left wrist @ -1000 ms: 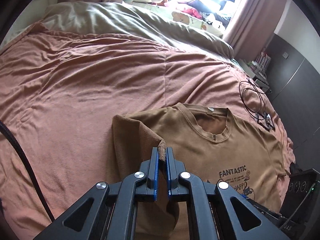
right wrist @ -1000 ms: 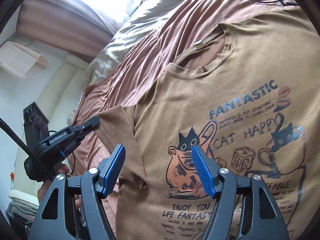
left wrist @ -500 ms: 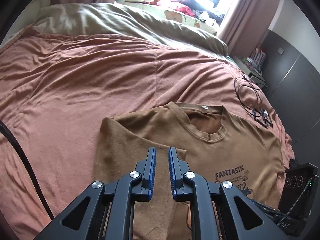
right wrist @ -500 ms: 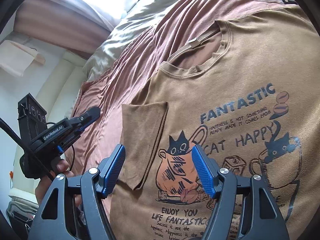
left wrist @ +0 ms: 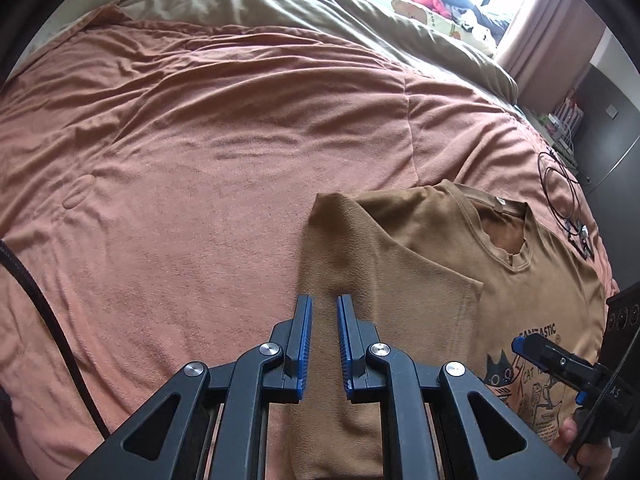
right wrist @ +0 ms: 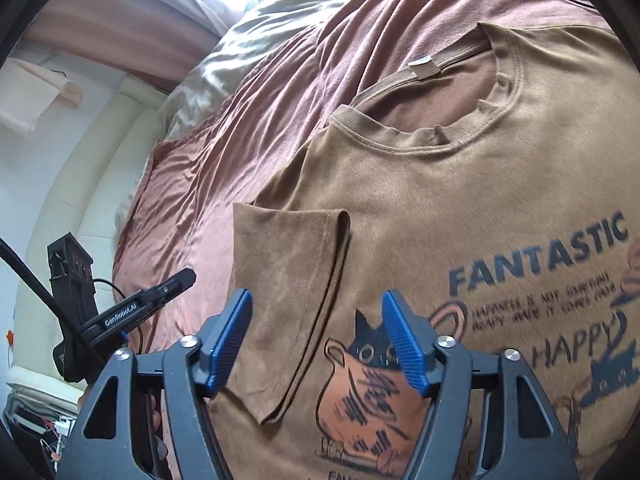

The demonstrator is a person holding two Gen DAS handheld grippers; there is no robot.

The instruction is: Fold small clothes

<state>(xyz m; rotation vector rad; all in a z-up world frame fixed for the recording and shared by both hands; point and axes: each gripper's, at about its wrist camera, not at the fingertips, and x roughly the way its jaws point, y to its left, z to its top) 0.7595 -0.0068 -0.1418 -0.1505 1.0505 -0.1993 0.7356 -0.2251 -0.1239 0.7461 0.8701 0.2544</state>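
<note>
Both tools empty: left tool [left wrist: 323,312] slightly parted, right tool [right wrist: 316,320] narrowing, above T-shirt [right wrist: 460,200] sleeve.

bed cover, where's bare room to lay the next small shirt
The widest bare patch is the pink bed cover, bordered by the brown t-shirt, the olive duvet and the left gripper. It is crowded past the shirt's collar, where a black cable lies, and near the right gripper.

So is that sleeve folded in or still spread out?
Folded in. The sleeve lies flat across the shirt front, its hem beside the cat print, and neither gripper holds it.
</note>
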